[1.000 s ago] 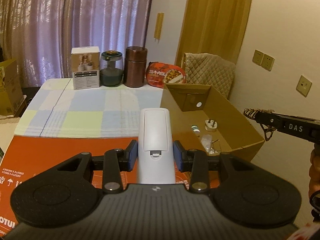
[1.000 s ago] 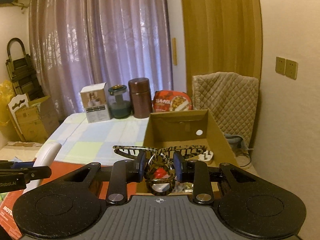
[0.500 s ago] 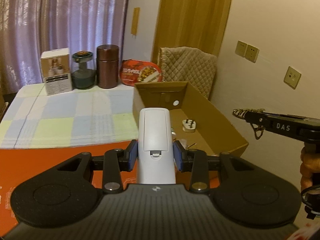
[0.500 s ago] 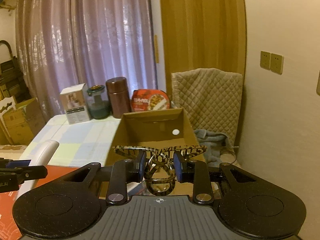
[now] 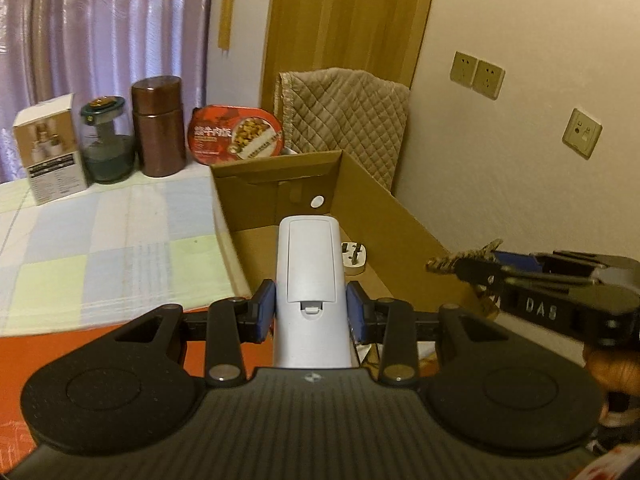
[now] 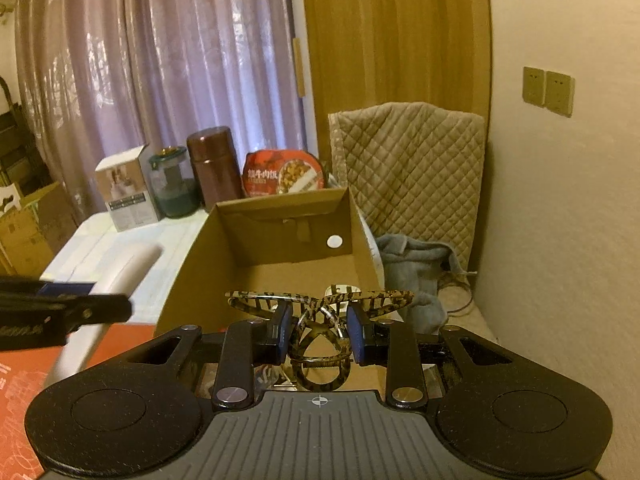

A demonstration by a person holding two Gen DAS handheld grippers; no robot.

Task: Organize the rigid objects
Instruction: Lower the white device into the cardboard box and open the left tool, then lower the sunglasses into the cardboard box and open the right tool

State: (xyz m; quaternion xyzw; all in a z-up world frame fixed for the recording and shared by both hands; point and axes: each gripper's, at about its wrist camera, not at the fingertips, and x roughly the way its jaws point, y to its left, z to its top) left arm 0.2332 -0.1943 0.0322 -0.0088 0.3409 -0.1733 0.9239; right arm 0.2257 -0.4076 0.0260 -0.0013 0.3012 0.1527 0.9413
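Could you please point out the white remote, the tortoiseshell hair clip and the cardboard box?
white remote [image 5: 310, 256]: left wrist view, battery cover.
tortoiseshell hair clip [image 6: 320, 376]: right wrist view, lower loop.
cardboard box [image 6: 280, 236]: right wrist view, inner back wall.

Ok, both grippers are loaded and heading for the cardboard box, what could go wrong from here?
The left gripper grips the white remote near one end, so it may pivot or slip. The tortoiseshell hair claw in the right gripper could snag on release. Either could land on the white plug in the cardboard box.

Two hand-held grippers [image 5: 311, 312] [image 6: 318, 336], one cardboard box [image 6: 280, 240], two wall sockets [image 6: 548, 90].
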